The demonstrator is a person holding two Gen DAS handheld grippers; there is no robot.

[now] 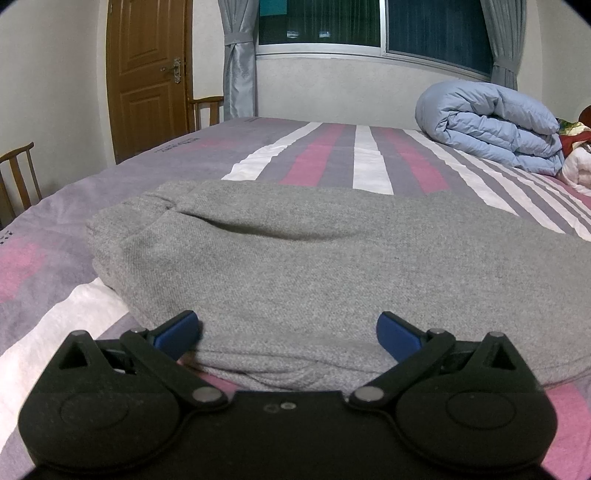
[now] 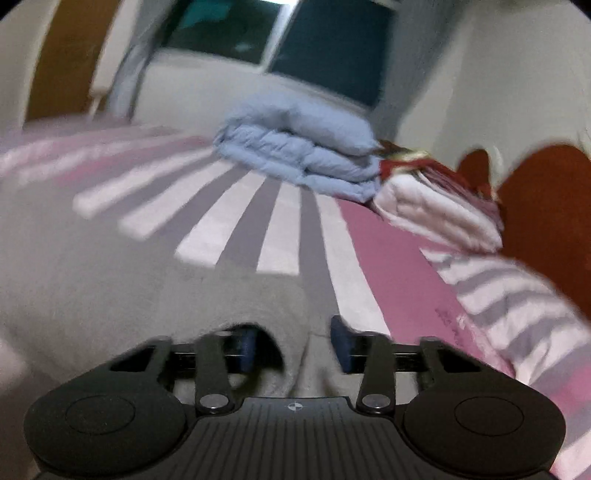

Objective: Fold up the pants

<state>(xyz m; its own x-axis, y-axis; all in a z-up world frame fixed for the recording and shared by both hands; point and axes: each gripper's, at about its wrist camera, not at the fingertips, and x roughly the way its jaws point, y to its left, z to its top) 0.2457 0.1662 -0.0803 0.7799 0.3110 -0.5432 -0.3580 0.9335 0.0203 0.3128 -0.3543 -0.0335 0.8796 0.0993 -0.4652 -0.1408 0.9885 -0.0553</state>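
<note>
The grey pants (image 1: 314, 266) lie folded in a thick bundle on the striped bed (image 1: 369, 158). My left gripper (image 1: 288, 332) is open, its blue fingertips (image 1: 177, 330) spread wide at the near edge of the bundle, holding nothing. In the blurred right wrist view the pants (image 2: 110, 280) fill the lower left. My right gripper (image 2: 295, 343) is open, its fingers either side of a raised fold of the grey cloth, with a gap to each pad.
A rolled blue quilt (image 1: 491, 125) lies at the bed's far right, with a pink-white quilt (image 2: 439, 218) and a red headboard (image 2: 546, 221) beside it. A wooden door (image 1: 147, 74), chairs (image 1: 18, 177) and a curtained window (image 1: 369, 26) stand beyond.
</note>
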